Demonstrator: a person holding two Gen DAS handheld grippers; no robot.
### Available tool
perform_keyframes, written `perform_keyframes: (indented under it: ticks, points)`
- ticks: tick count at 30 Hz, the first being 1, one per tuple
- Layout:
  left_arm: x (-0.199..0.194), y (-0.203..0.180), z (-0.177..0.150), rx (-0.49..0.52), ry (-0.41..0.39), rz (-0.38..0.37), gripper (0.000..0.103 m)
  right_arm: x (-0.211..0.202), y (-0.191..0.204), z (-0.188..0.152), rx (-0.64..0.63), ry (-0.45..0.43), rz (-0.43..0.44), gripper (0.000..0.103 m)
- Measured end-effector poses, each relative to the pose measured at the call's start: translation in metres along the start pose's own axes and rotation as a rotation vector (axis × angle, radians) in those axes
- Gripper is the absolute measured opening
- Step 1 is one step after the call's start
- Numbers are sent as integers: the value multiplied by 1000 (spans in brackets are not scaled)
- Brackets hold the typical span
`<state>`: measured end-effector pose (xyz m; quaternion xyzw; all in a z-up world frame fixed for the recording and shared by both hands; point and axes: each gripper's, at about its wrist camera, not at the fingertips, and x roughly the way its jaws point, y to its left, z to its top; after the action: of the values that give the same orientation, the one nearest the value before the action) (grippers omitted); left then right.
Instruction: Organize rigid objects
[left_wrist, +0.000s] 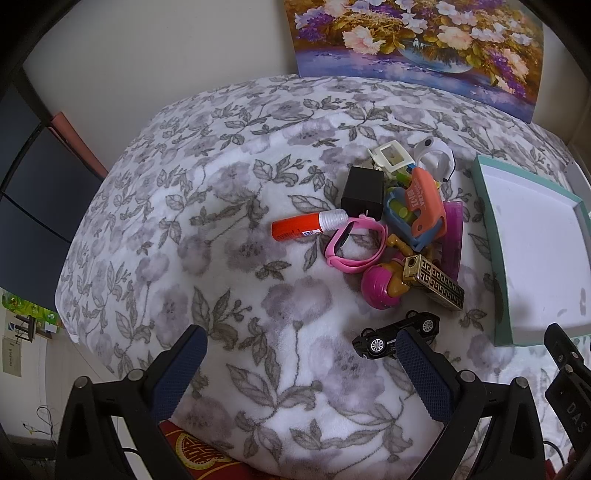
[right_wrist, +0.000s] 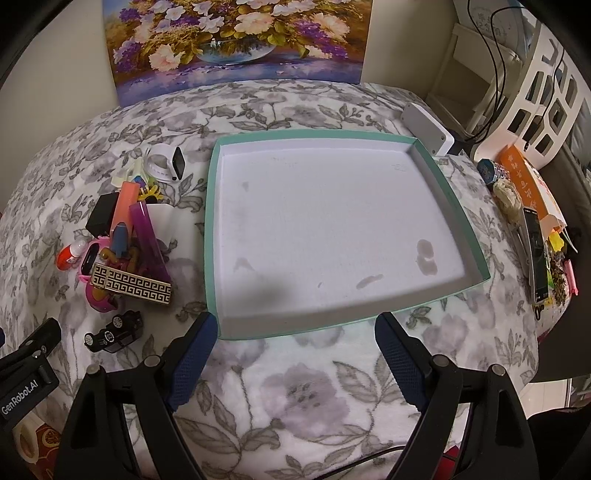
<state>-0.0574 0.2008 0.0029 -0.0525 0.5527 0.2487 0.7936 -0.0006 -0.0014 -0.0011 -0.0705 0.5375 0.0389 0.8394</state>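
We judged step as start: nothing moved yet. Left gripper (left_wrist: 301, 363) spread, empty. Right gripper (right_wrist: 295, 345) spread, empty, at tray (right_wrist: 212, 229) near edge. Toy pile (left_wrist: 402, 221) right of centre in left view; tray empty. Next: we'd pinch toy car (left_wrist: 397, 334), nearest.

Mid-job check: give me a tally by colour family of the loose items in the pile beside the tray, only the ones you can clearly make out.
Pink or magenta: 3 (pink wristband, magenta ball toy, translucent magenta case)
Black: 2 (black charger block, black toy car)
White: 1 (white smartwatch)
Red-orange: 1 (red glue bottle)
Gold: 1 (gold patterned lighter)
Total: 8
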Motion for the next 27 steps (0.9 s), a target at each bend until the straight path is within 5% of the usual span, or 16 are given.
perform_keyframes:
  ticks: [27]
  points:
    - [0,0,1,-1,1,-2,103,4,1,0,-3,13,-10,88]
